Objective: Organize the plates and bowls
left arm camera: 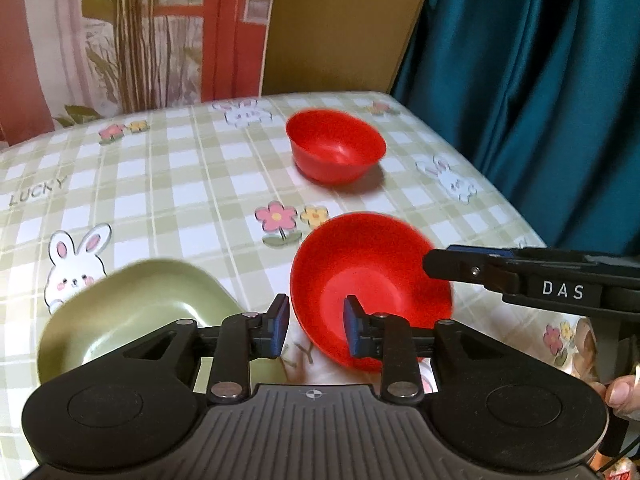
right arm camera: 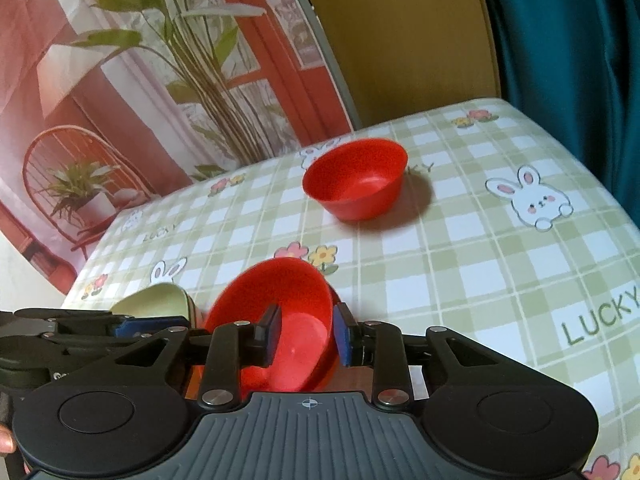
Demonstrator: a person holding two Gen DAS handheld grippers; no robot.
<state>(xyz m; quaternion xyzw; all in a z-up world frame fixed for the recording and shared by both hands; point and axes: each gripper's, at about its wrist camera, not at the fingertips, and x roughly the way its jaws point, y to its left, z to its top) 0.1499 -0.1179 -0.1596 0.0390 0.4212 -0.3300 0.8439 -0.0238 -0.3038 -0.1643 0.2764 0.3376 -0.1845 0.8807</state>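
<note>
Between both hand-held grippers | tilted red plastic bowl (left arm camera: 368, 276), rim straddled by left hand-held gripper (left arm camera: 316, 326) and right hand-held gripper (right arm camera: 306, 334), jaws narrow, pads seemingly not pressing | risk: loose bowl tips against green plastic dish (left arm camera: 132, 312) left of it on checked surface (left arm camera: 192, 184); second red bowl (left arm camera: 334, 144) beyond.

The green dish (left arm camera: 132, 312) is blurred in the left wrist view, and the left gripper's (left arm camera: 316, 326) body hides its near edge. In the right wrist view only a sliver of that dish shows above the left gripper. The tilted red bowl (left arm camera: 368, 276) has a smeared rim, and its lower edge is covered by the fingers (left arm camera: 354, 330) in both views. Whether the pads press on its wall cannot be told. At the left wrist view's right edge a fingertip (left arm camera: 620, 394) is cut off. The table (right arm camera: 500, 280) runs out of frame.
</note>
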